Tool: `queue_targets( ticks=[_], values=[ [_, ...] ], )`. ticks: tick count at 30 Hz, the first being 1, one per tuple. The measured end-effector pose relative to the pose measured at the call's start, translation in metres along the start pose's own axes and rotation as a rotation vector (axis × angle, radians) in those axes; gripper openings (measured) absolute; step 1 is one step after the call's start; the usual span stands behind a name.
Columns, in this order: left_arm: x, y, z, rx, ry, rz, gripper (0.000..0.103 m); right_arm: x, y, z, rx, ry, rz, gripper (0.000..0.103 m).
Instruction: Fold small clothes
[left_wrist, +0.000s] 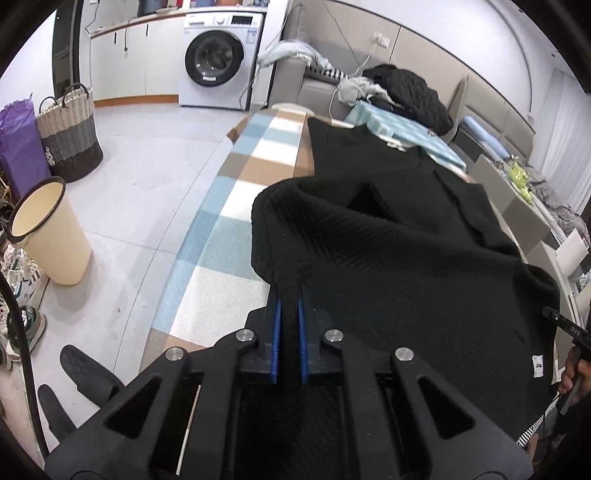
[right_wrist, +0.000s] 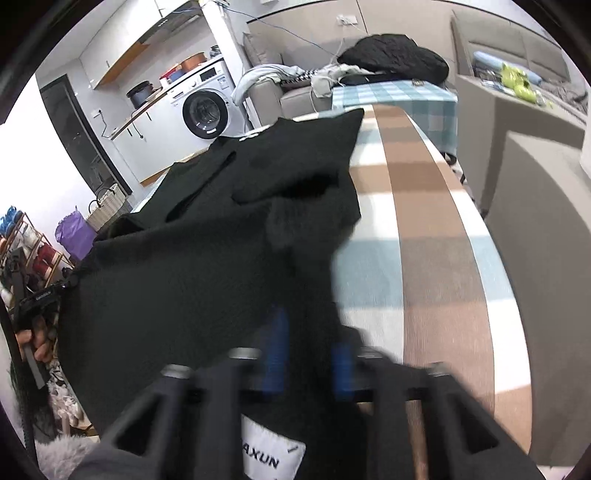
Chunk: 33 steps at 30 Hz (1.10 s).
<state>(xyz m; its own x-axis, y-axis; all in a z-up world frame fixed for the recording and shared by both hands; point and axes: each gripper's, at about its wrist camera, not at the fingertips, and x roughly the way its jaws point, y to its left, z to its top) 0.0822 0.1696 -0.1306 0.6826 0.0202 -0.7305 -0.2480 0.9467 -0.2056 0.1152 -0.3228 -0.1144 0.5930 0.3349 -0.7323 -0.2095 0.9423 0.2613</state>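
Note:
A black ribbed knit garment lies along the checked tablecloth, its near hem lifted off the table. My left gripper is shut on the hem's left corner, with black fabric pinched between the blue pads. In the right wrist view the same garment drapes over the table, and my right gripper, blurred, is shut on the hem's other corner beside a white label. The other gripper shows at each view's edge, held by a hand.
A washing machine stands at the back. On the floor to the left are a cream bin and a woven basket. A grey sofa carries a black clothes pile. A second table with a blue checked cloth stands behind.

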Motion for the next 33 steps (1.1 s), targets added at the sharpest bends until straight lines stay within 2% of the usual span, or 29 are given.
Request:
queue_targets(
  ticks=[4,8,12,18,22,25,29,31,33],
  values=[
    [-0.024,-0.001,-0.008,0.002,-0.027,-0.015,0.005,-0.023,-0.01,0.002,0.035,-0.099,0.017,0.004],
    [-0.049,-0.007,-0.022,0.017,-0.061,-0.02,0.005,-0.047,-0.024,-0.002,0.074,-0.148,0.052,0.004],
    [-0.08,-0.006,-0.034,0.006,-0.105,-0.06,0.005,-0.065,-0.029,-0.006,0.095,-0.204,0.109,0.004],
    [-0.09,-0.003,-0.022,-0.022,-0.149,-0.061,0.005,-0.073,-0.021,0.009,0.095,-0.28,0.146,0.004],
    [-0.073,-0.003,0.011,-0.04,-0.184,-0.074,0.005,-0.063,-0.017,0.034,0.121,-0.298,0.126,0.004],
    [-0.048,-0.005,0.042,-0.043,-0.192,-0.069,0.005,-0.048,-0.015,0.06,0.164,-0.296,0.067,0.004],
    [0.001,-0.008,0.084,-0.044,-0.164,-0.043,0.005,-0.017,-0.012,0.095,0.194,-0.276,-0.02,0.004],
    [0.027,-0.012,0.1,-0.038,-0.15,-0.025,0.005,0.002,-0.014,0.109,0.232,-0.255,-0.037,0.004],
    [0.053,-0.013,0.113,-0.041,-0.118,-0.021,0.005,0.024,-0.019,0.119,0.272,-0.226,-0.059,0.009]
  ],
)
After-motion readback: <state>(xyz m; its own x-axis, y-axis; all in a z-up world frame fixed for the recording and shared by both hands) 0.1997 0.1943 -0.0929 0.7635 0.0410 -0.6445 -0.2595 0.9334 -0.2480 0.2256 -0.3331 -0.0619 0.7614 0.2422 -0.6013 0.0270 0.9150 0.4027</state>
